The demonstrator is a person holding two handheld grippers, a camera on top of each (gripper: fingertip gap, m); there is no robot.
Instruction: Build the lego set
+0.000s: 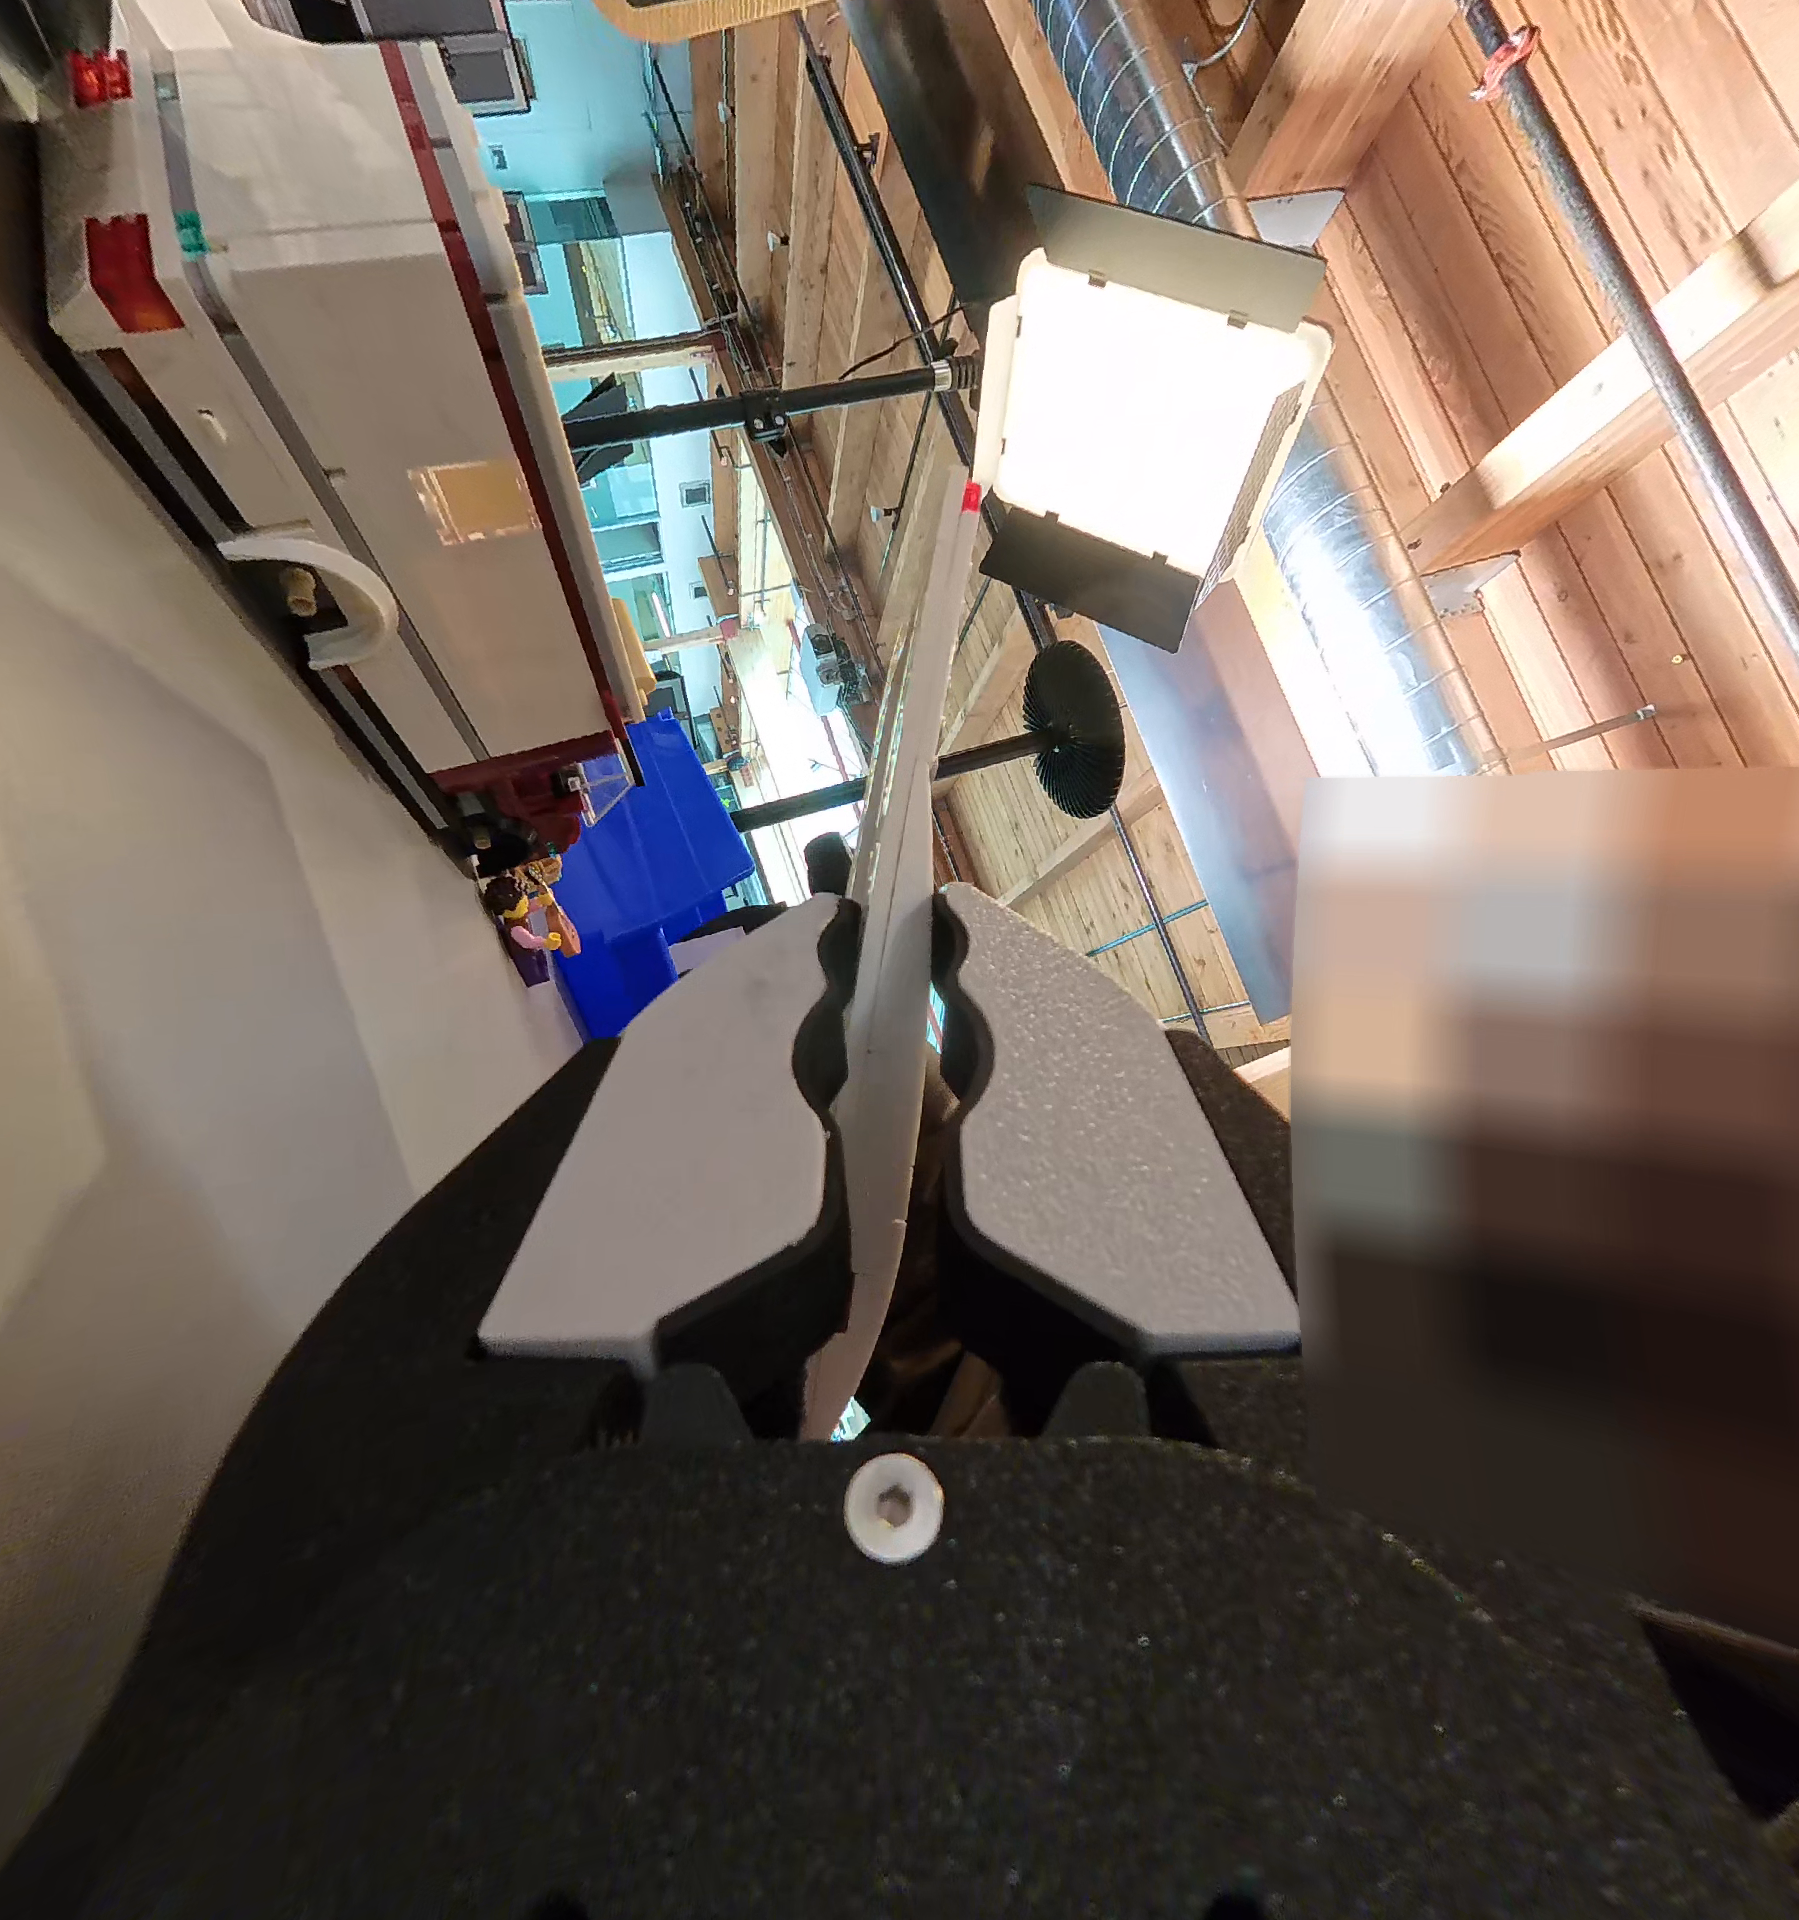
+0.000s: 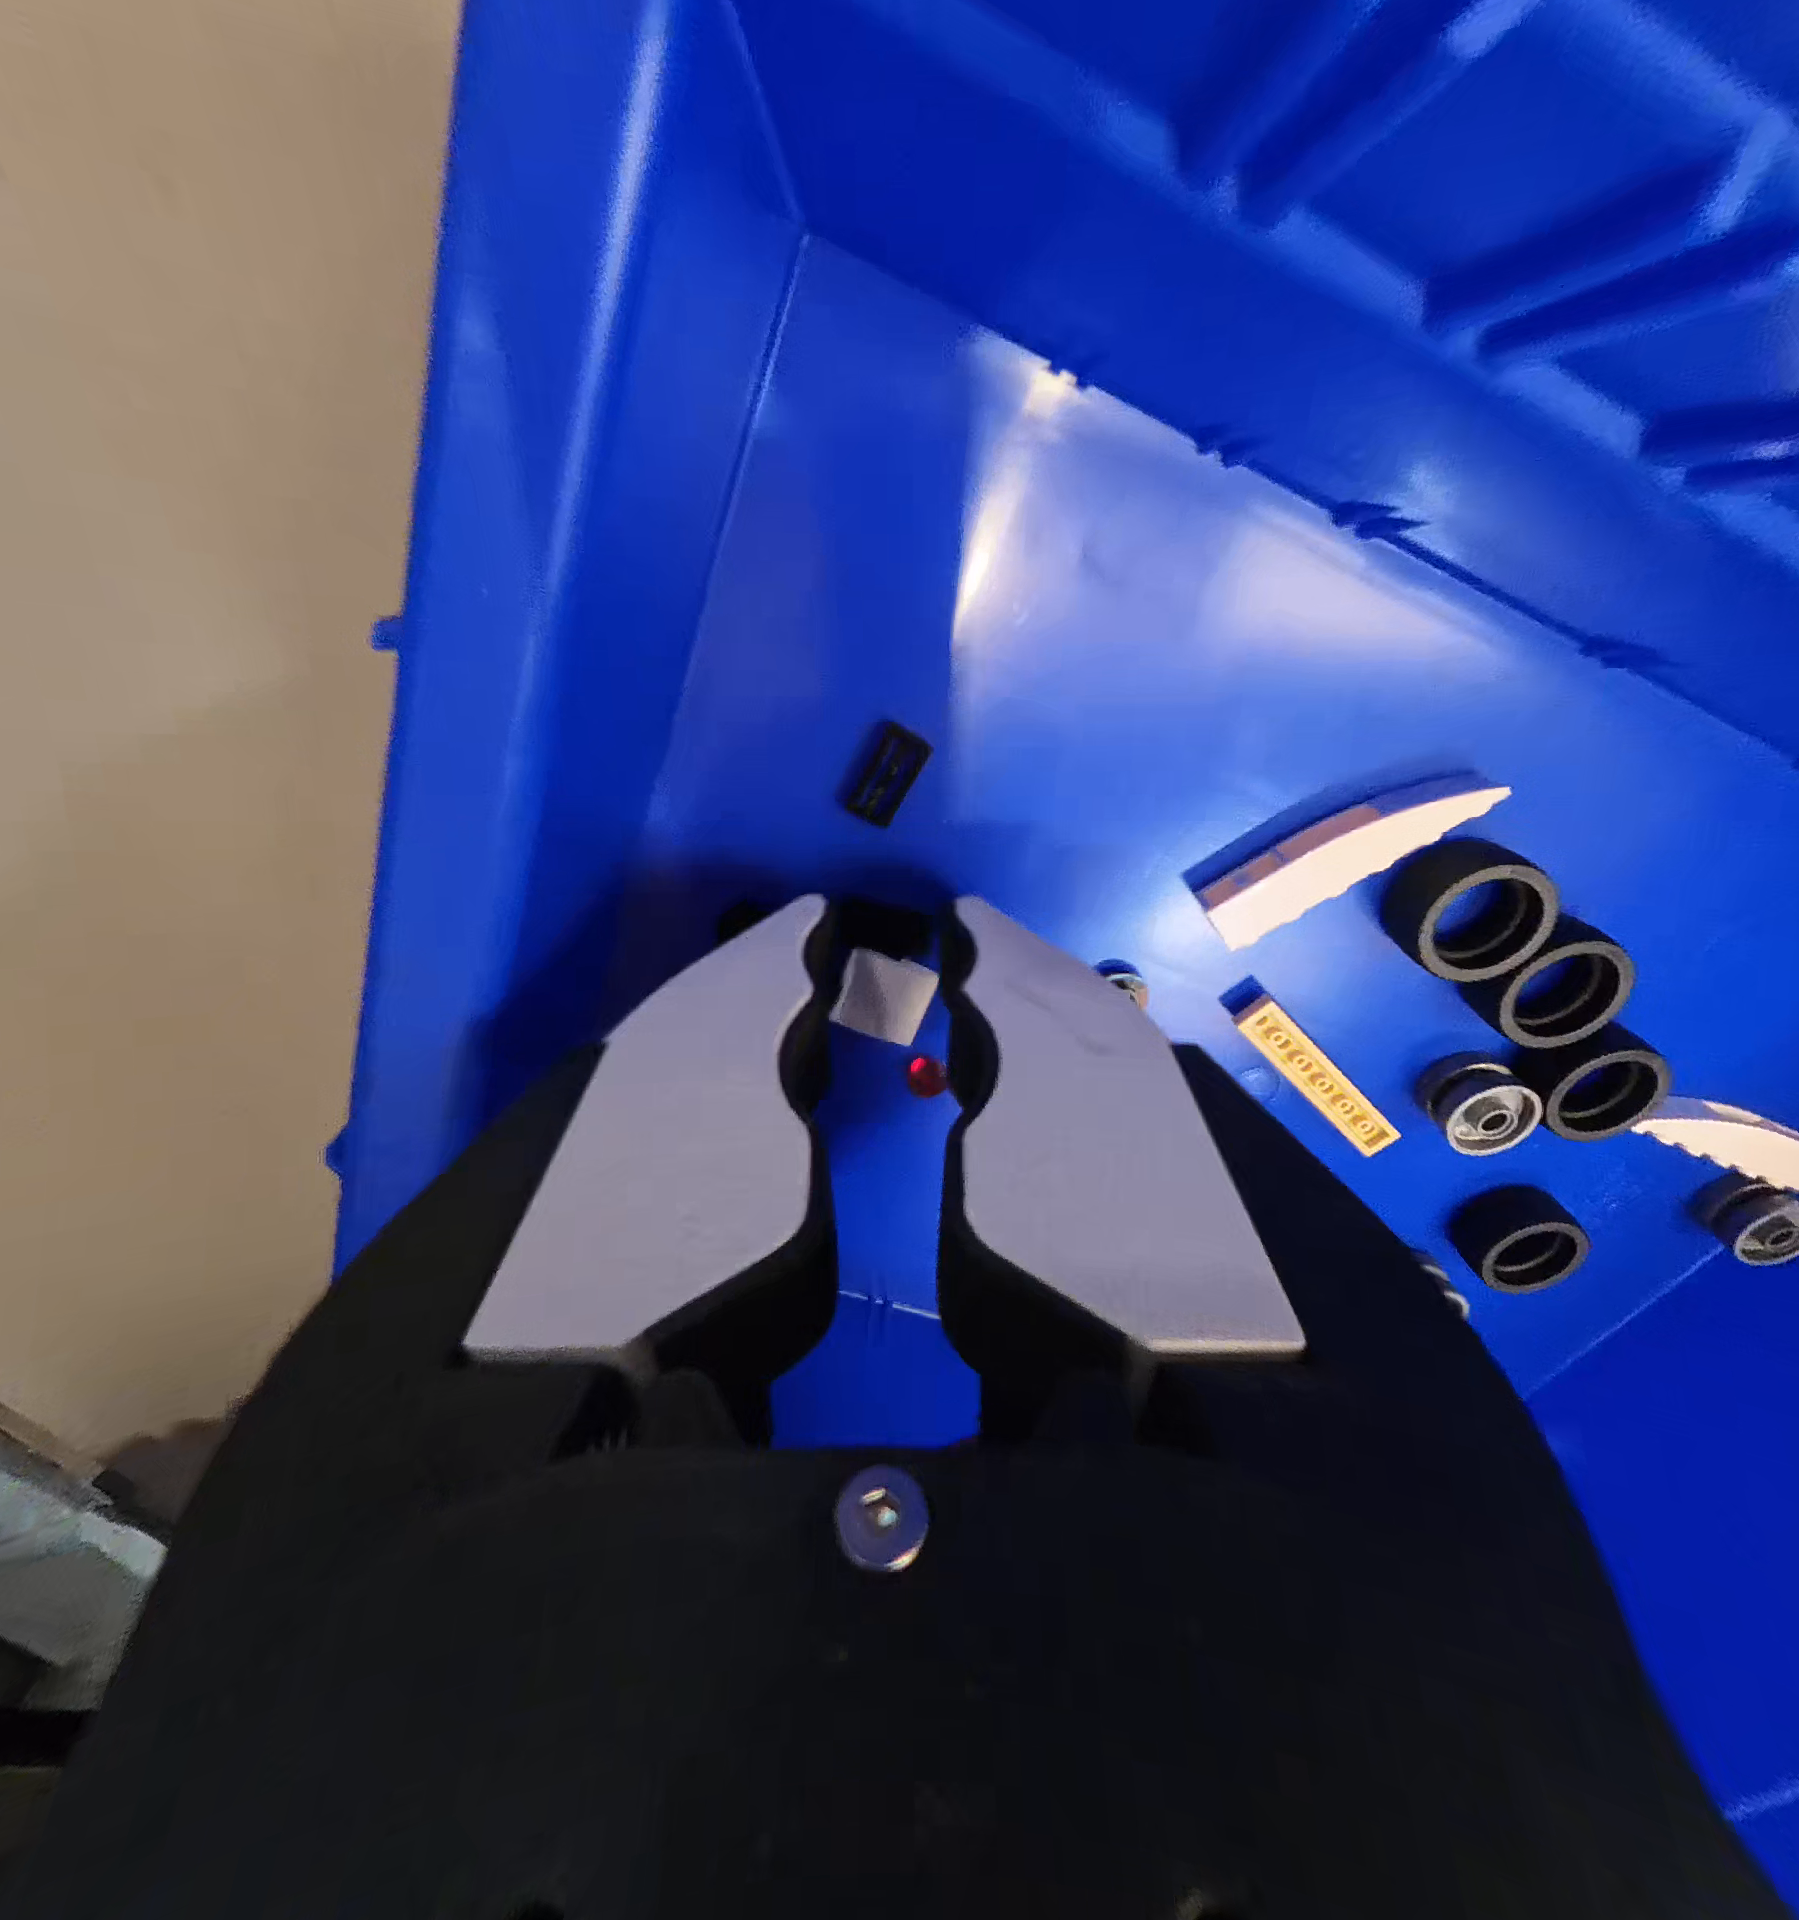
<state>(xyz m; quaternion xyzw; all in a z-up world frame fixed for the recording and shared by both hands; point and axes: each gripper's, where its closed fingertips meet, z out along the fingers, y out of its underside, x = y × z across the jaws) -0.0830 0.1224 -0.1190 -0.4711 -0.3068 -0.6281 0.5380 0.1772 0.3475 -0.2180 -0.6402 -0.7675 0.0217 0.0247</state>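
My left gripper is shut on a long, thin white brick-built panel. The panel runs forward from between the pads and has a small red piece at its far tip. It is held in the air, beside a white and dark red brick-built vehicle. My right gripper is down inside a blue bin. Its pads are closed on a small white piece with a black part at the fingertips. A small red round stud lies on the bin floor under the jaws.
The bin floor holds black tyres, wheel hubs, white curved pieces, a yellow plate and a small black piece. A minifigure stands by the blue bin. A studio lamp is overhead. There is about 35 centimetres between the tips of the two grippers.
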